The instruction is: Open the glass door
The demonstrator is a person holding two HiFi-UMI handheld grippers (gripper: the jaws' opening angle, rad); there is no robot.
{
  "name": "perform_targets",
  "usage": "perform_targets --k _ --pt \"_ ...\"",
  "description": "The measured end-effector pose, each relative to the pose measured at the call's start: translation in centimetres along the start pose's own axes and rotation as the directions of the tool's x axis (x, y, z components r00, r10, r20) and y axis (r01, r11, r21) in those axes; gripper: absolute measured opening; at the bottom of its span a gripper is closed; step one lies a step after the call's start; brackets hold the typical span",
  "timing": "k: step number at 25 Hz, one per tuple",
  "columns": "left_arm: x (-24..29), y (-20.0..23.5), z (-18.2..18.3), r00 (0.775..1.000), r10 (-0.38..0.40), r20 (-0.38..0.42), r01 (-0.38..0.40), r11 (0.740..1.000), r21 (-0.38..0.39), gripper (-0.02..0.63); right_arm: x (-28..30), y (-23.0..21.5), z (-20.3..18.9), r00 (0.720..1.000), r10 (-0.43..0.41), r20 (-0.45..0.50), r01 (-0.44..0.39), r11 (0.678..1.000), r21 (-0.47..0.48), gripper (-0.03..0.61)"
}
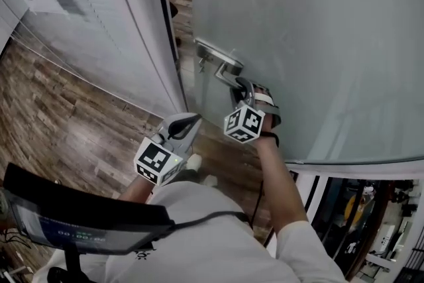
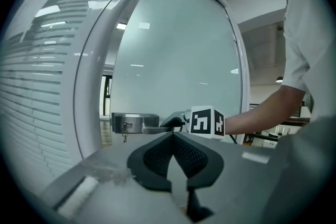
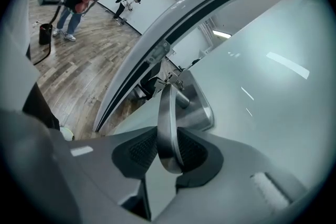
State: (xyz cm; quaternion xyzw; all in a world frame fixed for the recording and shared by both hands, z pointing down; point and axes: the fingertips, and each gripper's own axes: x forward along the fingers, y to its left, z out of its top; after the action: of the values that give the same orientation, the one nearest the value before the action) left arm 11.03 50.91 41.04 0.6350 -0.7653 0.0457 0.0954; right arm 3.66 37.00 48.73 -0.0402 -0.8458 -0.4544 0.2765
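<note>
Nearest, at 7 o'clock from the lever handle (image 1: pixel 224 71), the left gripper (image 1: pixel 193 118) is seen closed on nothing. The handle, on the glass door (image 1: pixel 318 36), is clamped between the jaws of the right gripper (image 1: pixel 240 88). If pulled obliquely, the smooth lever could be lost.

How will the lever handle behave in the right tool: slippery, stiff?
The lever handle looks polished metal: probably slippery against the pads of the right tool. Solid bar, likely rigid. Mounted on a lock plate, so it should pivot under load.
</note>
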Motion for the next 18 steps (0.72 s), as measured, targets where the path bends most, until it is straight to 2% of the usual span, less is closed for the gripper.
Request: perform_targets --k 5,13,18 --pt "2.2 2.1 1.2 0.996 -0.087 0.009 0.087 0.995 0.053 0.003 1.6 -1.3 -0.2 0.998 -0.027 -0.058 0.025 0.999 -0.043 0.091" --pt "5.7 2.7 1.3 0.975 -0.223 -0.016 0.223 0.968 0.118 0.003 4.6 -3.8 -2.3 0.992 -0.045 -0.121 0.042 0.999 -0.027 0.086" --pt "6.4 2.8 1.5 0.966 -0.258 -0.027 0.259 0.960 0.105 0.003 5.7 -5.4 -3.1 0.986 -0.059 -0.155 0.058 0.998 -0.009 0.086"
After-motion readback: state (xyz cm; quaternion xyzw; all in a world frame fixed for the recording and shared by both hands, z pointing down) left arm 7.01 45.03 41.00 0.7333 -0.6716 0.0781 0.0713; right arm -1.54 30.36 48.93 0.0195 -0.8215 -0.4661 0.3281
